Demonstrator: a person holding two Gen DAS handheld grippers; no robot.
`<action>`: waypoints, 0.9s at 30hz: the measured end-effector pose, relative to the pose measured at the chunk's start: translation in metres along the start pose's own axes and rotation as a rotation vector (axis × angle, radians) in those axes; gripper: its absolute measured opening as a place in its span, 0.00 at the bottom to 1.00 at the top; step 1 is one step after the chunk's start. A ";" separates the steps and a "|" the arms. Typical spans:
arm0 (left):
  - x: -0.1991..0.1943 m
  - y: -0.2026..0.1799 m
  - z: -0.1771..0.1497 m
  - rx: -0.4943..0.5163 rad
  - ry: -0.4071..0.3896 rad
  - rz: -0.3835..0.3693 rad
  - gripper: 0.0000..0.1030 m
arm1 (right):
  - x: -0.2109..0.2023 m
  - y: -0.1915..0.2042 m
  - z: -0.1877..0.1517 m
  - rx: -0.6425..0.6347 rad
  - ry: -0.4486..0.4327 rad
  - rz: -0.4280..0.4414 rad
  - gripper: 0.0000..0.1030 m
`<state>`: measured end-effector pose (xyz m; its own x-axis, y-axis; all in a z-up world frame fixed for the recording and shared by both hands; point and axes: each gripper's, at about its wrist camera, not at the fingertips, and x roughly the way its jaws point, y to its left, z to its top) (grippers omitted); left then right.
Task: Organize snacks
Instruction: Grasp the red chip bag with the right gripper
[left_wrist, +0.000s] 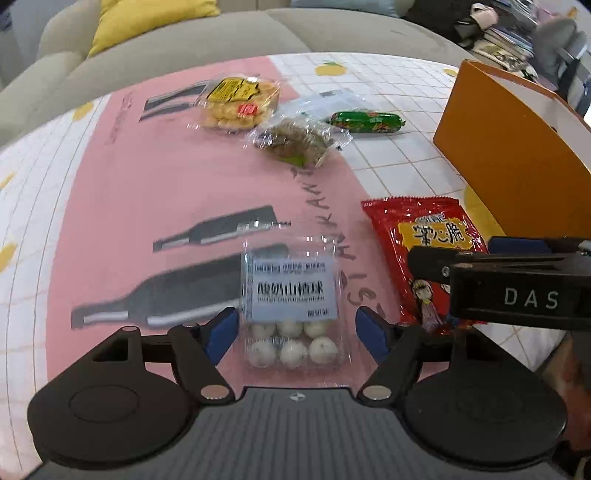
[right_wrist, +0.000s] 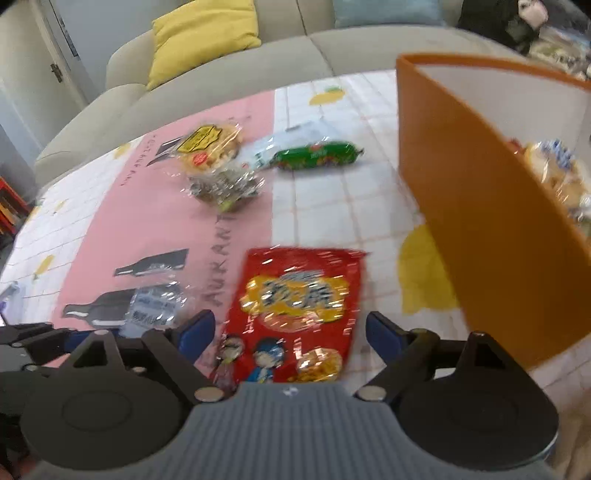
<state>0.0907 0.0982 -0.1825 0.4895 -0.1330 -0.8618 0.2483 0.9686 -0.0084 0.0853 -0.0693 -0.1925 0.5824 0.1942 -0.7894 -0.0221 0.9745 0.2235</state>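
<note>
Left wrist view: left hand-held gripper wide around clear snack box (pads apart).

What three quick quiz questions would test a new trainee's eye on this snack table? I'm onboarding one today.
1. True or false: the left gripper is shut on the clear box of white balls.
2. What lies between the right gripper's open jaws?
3. Which is in the orange box: (a) green sausage, (b) a wrapped snack?

Key: 1 false; 2 the red snack bag; 3 b.
</note>
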 end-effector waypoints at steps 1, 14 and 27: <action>0.002 -0.001 0.002 0.008 -0.004 0.004 0.83 | 0.001 -0.002 0.001 0.002 0.003 0.000 0.87; 0.008 0.013 0.005 -0.002 -0.005 0.105 0.78 | 0.018 0.005 0.003 -0.036 0.026 0.035 0.89; 0.009 0.017 0.002 -0.010 -0.024 0.086 0.80 | 0.027 0.012 0.007 -0.076 0.028 -0.002 0.89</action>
<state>0.1006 0.1129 -0.1893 0.5286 -0.0541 -0.8471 0.1959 0.9788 0.0597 0.1062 -0.0534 -0.2077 0.5595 0.1946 -0.8057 -0.0834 0.9803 0.1788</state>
